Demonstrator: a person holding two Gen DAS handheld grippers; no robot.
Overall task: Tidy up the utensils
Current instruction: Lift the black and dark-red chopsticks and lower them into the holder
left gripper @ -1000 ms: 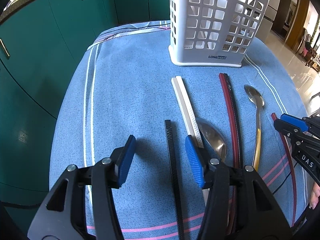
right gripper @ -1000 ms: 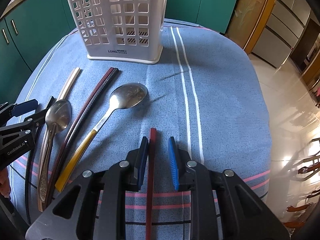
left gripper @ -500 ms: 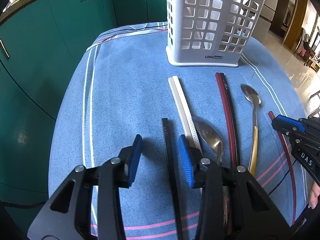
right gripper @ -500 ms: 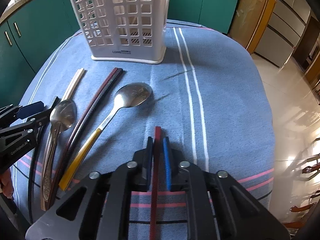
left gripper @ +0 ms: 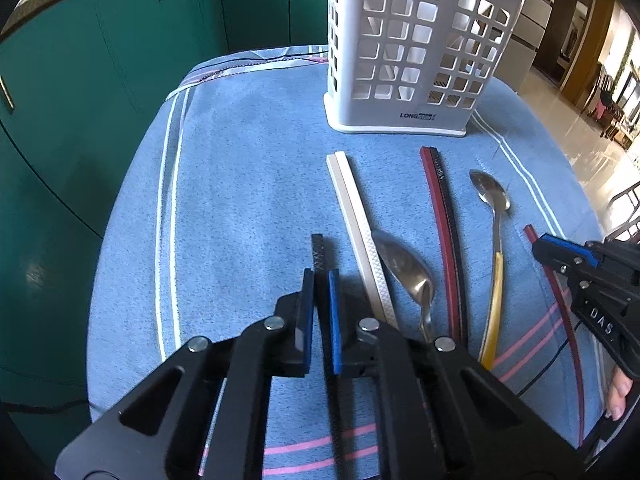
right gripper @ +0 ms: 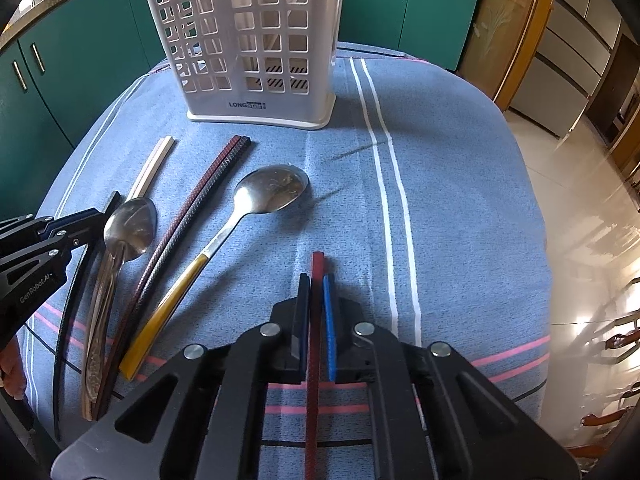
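Note:
A white slotted utensil basket (left gripper: 416, 52) stands at the far side of the blue cloth; it also shows in the right wrist view (right gripper: 256, 44). My left gripper (left gripper: 320, 280) is shut on a black chopstick (left gripper: 318, 250) that lies on the cloth. My right gripper (right gripper: 316, 284) is shut on a dark red chopstick (right gripper: 318, 264). Between them lie a white chopstick pair (left gripper: 356, 216), a steel spoon (left gripper: 404, 268), a red-and-black chopstick pair (left gripper: 444, 232) and a yellow-handled spoon (left gripper: 494, 240).
The blue striped cloth (left gripper: 240, 200) covers a rounded table. Green cabinets (left gripper: 80, 80) stand to the left and behind. The table edge drops to a shiny floor (right gripper: 580, 200) on the right.
Both grippers have closed: the left around the black chopstick, the right around the dark red chopstick. Both chopsticks still lie on the cloth.

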